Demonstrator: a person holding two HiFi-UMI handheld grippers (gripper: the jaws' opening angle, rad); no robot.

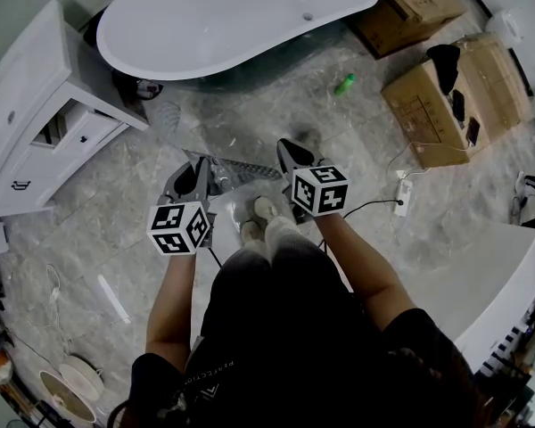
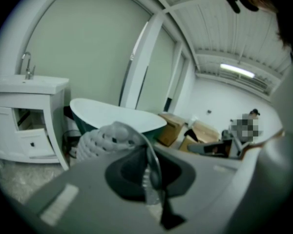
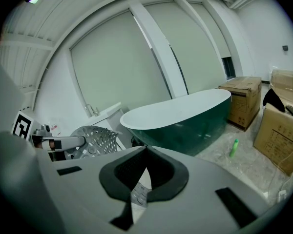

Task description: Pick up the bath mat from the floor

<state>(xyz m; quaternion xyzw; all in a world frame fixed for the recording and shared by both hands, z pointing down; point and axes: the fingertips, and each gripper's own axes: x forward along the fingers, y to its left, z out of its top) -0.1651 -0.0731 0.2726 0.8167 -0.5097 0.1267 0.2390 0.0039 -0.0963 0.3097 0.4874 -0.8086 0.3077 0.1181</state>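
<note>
The head view looks steeply down on the floor (image 1: 383, 176) from high up. Each gripper view sits low, close behind its fingers (image 2: 122, 174), facing the bathtub (image 2: 112, 115). All three views see it.

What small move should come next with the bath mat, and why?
Probably raise both grippers together a little, jaws kept shut. The left gripper is clamped on a bunched edge of the bath mat, the right gripper seems to pinch the other end, and the mat hangs between them over the floor; an even lift should keep it clear.
</note>
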